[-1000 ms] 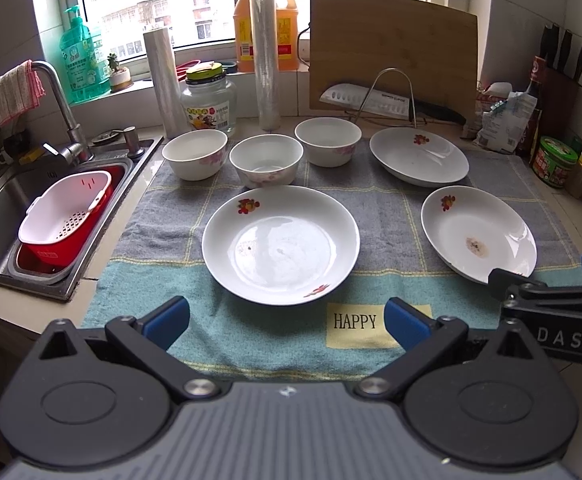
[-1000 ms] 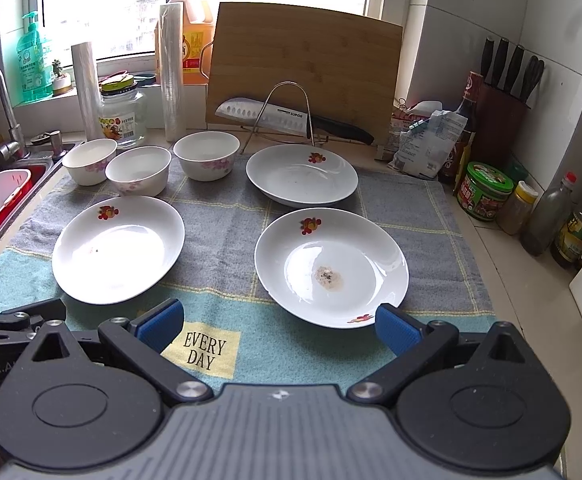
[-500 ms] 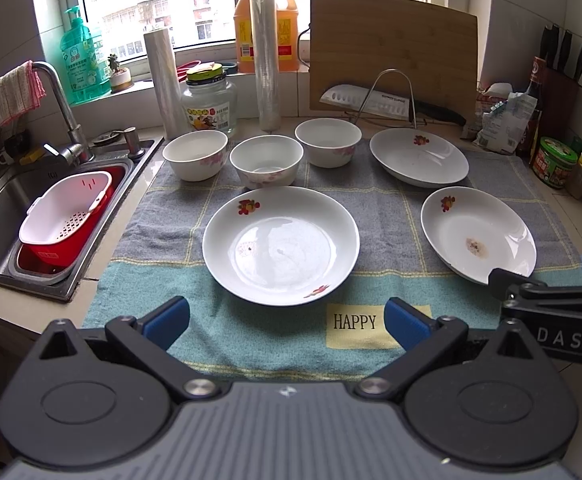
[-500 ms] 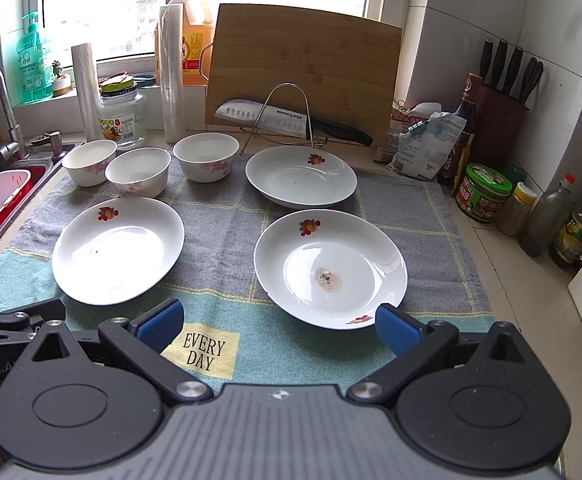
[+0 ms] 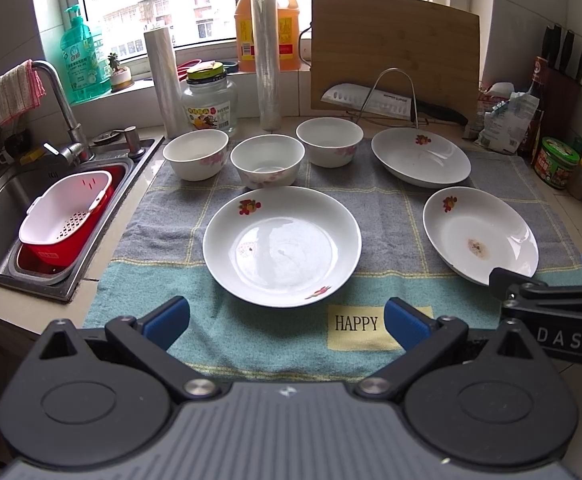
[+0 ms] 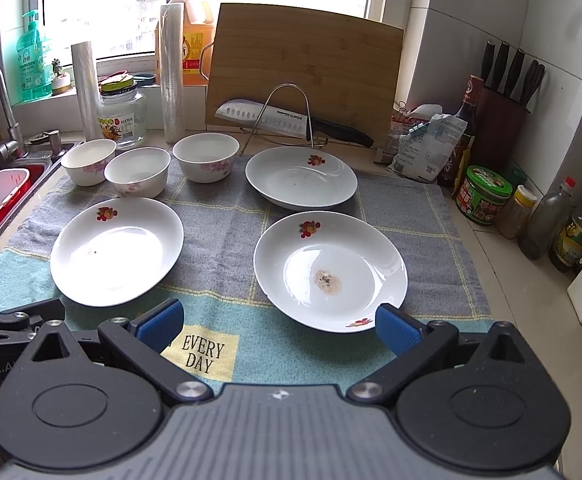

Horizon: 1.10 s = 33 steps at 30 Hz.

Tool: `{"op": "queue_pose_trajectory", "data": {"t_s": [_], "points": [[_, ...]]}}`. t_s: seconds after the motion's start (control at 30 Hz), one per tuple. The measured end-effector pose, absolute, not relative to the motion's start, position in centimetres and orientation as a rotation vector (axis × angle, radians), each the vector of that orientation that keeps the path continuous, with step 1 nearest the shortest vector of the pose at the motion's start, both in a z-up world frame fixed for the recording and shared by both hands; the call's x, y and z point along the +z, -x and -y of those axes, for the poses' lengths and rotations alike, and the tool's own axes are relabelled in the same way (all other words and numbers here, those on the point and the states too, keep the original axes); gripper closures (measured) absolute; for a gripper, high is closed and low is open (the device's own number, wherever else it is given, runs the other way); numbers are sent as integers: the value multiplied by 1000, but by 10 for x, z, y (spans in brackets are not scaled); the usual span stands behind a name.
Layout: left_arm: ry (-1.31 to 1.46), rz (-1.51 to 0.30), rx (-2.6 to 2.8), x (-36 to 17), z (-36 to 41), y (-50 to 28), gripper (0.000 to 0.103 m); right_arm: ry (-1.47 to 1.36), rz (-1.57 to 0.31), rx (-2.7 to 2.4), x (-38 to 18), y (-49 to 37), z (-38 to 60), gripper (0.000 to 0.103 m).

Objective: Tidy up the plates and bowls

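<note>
A grey and teal towel [image 5: 391,204] covers the counter and carries three white plates: the left plate [image 5: 282,245], the stained right plate [image 6: 330,271] and the back plate [image 6: 301,178]. Behind them, three small bowls [image 5: 267,161] stand in a row. The left gripper [image 5: 287,317] and right gripper [image 6: 278,322] hover released over the towel's near edge, jaws spread wide and empty.

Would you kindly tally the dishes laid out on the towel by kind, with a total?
Plates: 3
Bowls: 3
Total: 6
</note>
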<state>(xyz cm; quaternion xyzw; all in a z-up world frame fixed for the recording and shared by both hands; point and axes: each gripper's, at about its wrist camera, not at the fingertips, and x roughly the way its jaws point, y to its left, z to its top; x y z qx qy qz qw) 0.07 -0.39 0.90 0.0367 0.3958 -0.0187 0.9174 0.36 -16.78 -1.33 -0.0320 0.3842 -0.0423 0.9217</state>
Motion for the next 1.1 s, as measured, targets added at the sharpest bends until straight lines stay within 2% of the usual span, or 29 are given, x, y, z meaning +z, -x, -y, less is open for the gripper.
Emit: {"op": "queue_pose_trajectory", "data": {"t_s": [1.1], "points": [[-104,-766,-143,1,-5,-27,1,97,-751,-69,-21,-23,160,0]]}}
